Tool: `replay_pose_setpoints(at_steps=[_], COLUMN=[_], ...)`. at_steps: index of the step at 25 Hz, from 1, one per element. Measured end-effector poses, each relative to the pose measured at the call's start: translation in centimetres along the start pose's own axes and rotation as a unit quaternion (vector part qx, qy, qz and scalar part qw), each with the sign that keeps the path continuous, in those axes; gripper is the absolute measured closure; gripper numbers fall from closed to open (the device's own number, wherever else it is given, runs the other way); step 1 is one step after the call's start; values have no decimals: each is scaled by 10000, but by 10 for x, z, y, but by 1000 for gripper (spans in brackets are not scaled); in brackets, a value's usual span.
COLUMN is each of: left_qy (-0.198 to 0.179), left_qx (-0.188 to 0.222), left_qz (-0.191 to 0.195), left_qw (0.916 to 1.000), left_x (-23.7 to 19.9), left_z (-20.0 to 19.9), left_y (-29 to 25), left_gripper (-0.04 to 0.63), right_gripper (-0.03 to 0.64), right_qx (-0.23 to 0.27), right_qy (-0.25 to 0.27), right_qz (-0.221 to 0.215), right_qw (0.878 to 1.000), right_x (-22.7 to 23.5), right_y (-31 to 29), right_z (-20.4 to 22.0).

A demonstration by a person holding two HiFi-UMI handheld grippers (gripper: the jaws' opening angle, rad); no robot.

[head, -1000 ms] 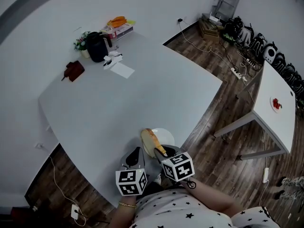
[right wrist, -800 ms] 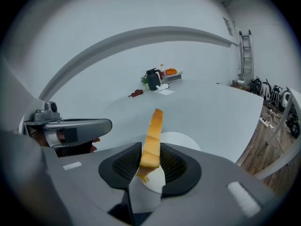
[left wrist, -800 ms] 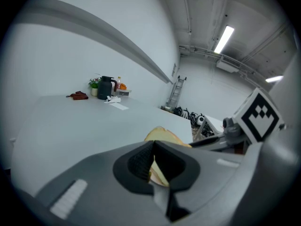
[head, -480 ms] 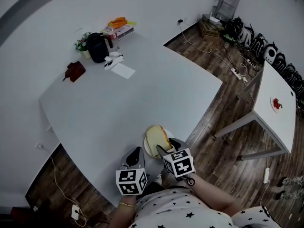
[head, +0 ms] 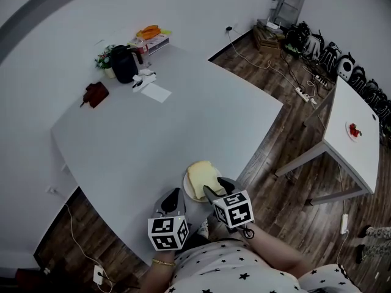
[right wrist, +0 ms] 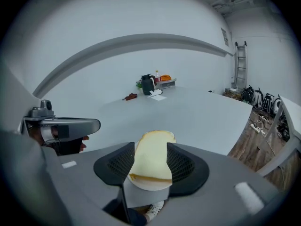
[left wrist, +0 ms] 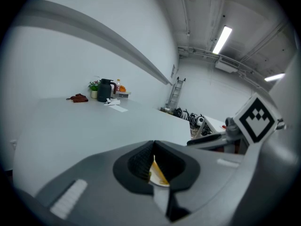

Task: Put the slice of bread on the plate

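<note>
Head view: large pale grey table (head: 153, 139). A small round white plate (head: 188, 191) sits at its near edge, toward the near-right corner. A pale square slice of bread with tan crust (head: 201, 177) lies flat on the plate. The right gripper (head: 217, 187), grey with a marker cube, is held tilted downward, its tips over the plate's near rim. The left gripper (head: 173, 195) is just left of the plate, also tilted down over the table's near edge. A black jug (head: 124, 63), a dark red cloth (head: 95, 92) and a white paper sheet (head: 157, 91) lie at the far-left corner.

Left gripper view: jaws pressed together at the tips, nothing pinched. Plate and bread edge show through the slit below.

Right gripper view: jaws spread wide. The slice shows in the gap between them, resting on the plate, not pinched.
</note>
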State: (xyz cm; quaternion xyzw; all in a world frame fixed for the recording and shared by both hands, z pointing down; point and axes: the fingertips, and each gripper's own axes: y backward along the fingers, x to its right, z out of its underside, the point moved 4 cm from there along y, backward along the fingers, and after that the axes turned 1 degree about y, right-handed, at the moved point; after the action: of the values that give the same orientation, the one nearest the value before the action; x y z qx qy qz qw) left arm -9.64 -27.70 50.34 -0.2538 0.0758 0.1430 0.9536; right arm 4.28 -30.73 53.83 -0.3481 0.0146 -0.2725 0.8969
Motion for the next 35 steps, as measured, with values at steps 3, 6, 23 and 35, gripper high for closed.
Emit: replay_pose_setpoints(at_steps=[3,6,23,35], left_qy=[-3,13,-25,-19], left_qx=[26,58,82,67], left_qz=[50,63,2,56], left_qw=[10000,10000,10000,10000], left_x=[4,5,8,7], left_z=[-1,-2,-3,-2], left_y=[2,5,10,10], left_gripper=[588,588,588,588], right_gripper=[488,597,618,618], right_qx=[228,491,718,758], right_qy=[-49,-5,334,288], right_qz=[-81,-64,-74,-141], right_qw=[9997,9988,9968,9966], right_x=[-5,-9,-20,-27], right_y=[11,21,33,36], right_z=[-7,-15,-15,-15])
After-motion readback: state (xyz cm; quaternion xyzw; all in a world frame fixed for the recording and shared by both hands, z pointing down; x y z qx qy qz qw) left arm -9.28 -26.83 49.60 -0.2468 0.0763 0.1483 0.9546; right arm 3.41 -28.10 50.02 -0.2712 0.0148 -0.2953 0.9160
